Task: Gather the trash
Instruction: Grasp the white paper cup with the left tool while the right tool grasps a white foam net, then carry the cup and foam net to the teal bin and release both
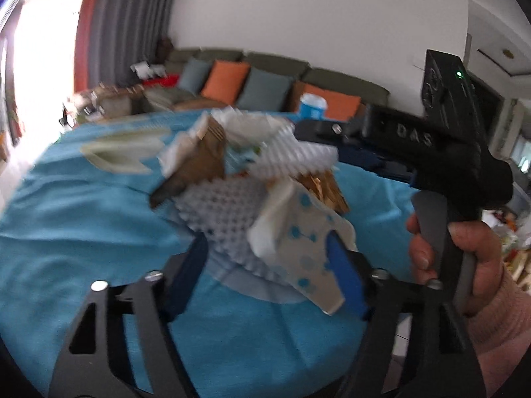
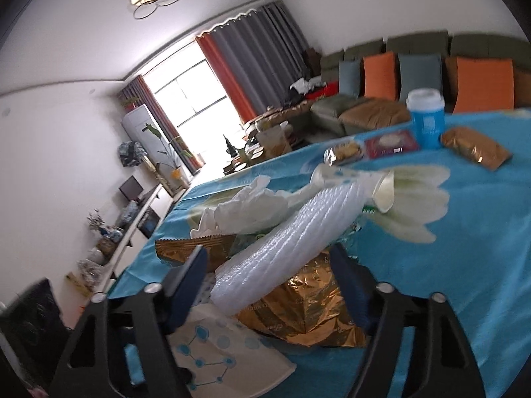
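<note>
A heap of trash lies on the blue tablecloth (image 1: pixel 83 232). In it are grey foam netting (image 1: pixel 225 219), a brown wrapper (image 1: pixel 202 162) and white paper with blue dots (image 1: pixel 308 242). My left gripper (image 1: pixel 267 275) straddles the heap's near end, jaws apart, with the dotted paper lying against the right pad. The right wrist view shows a white foam roll (image 2: pixel 292 245), a gold wrapper (image 2: pixel 305 305), crumpled tissue (image 2: pixel 252 205) and the dotted paper (image 2: pixel 225 351). My right gripper (image 2: pixel 268 278) stands open around the roll and gold wrapper. A hand (image 1: pixel 471 252) holds that tool's black housing (image 1: pixel 441 139).
Farther back on the table stand a blue cup (image 2: pixel 426 119), a gold packet (image 2: pixel 474 147), a red box (image 2: pixel 391 142) and a snack tray (image 2: pixel 343 152). The table's edge runs along the left (image 2: pixel 149 242). A sofa with orange and grey cushions (image 2: pixel 380 76) is behind.
</note>
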Tool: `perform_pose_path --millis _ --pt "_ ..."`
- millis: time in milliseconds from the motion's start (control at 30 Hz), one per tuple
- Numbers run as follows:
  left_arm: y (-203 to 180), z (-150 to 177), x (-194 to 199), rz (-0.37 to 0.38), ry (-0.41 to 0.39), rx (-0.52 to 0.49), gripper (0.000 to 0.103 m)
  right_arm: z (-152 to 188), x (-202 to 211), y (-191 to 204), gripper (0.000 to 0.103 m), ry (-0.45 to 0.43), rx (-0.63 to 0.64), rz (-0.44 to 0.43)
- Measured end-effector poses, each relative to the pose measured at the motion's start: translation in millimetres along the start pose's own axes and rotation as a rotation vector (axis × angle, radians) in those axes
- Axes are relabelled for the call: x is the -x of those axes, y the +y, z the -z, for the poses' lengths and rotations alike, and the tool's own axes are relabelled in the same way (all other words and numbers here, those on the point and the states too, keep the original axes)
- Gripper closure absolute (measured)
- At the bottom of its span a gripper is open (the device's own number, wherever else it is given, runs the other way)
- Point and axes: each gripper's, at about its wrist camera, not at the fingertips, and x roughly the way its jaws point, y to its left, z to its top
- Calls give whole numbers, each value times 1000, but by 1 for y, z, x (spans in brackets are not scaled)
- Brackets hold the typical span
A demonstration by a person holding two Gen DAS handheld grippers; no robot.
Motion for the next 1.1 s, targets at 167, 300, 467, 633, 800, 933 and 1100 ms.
perform_pose_path --millis 167,300,467,633,800,933,1100 --pt "6 2 -11 86 38 52 53 -2 -1 -13 58 11 -60 -51" --pt "4 3 -12 91 29 44 62 0 4 -19 72 8 -91 -75" --pt "3 1 0 113 9 33 68 -3 10 -26 88 -4 -128 -111" --pt "5 -1 11 135 1 32 72 -8 27 -20 90 -39 -108 -127" --pt "10 -4 34 159 -36 20 74 -16 45 -10 90 -82 -70 -143" --pt "17 -4 51 158 -61 26 75 -20 50 0 90 -98 -39 -145" --pt "30 -1 77 126 -93 34 75 -19 43 19 90 -78 4 -181"
